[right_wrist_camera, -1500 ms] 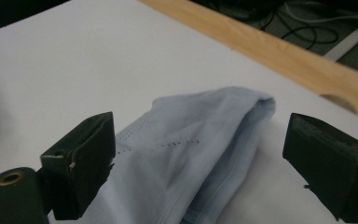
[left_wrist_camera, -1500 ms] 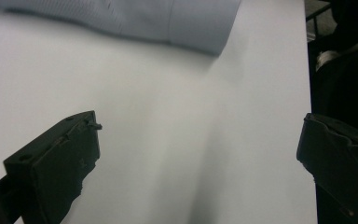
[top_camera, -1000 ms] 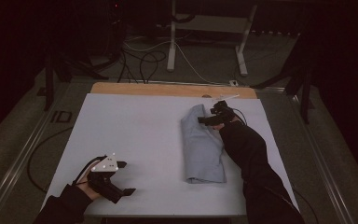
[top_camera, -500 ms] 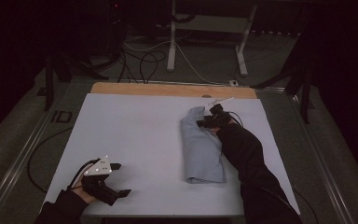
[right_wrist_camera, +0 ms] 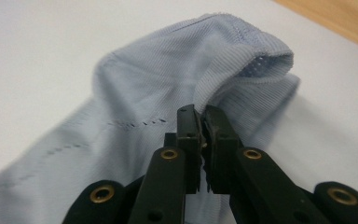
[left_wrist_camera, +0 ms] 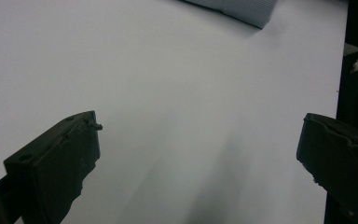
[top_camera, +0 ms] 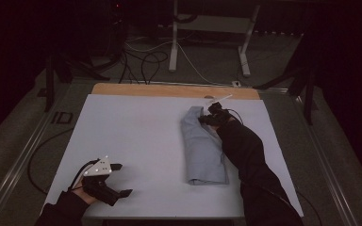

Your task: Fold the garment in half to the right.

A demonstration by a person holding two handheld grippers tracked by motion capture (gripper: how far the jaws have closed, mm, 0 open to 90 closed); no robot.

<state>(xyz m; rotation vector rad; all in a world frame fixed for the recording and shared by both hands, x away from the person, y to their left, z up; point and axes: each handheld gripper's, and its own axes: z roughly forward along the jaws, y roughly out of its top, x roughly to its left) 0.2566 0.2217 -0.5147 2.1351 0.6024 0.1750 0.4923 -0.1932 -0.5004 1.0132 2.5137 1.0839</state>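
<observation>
A folded light-blue cloth (top_camera: 202,148) lies lengthwise on the right half of the white table (top_camera: 146,136). My right gripper (top_camera: 210,117) sits at the cloth's far end, shut on a raised fold of the fabric (right_wrist_camera: 223,79) that bunches up just past its jaws (right_wrist_camera: 202,116). My left gripper (top_camera: 118,180) rests low at the table's near left corner, open, with nothing between its fingers (left_wrist_camera: 56,163). A corner of the cloth (left_wrist_camera: 242,9) shows far off at the top of the left gripper view.
A wooden strip (top_camera: 174,90) runs along the table's far edge. Cables (top_camera: 141,59) and metal stand legs (top_camera: 174,42) lie on the dark floor beyond. The table's near edge (top_camera: 160,217) is close to my left gripper.
My right gripper has lifted and drawn the cloth's far end slightly toward the far edge. My left gripper has slid a little toward the near edge.
</observation>
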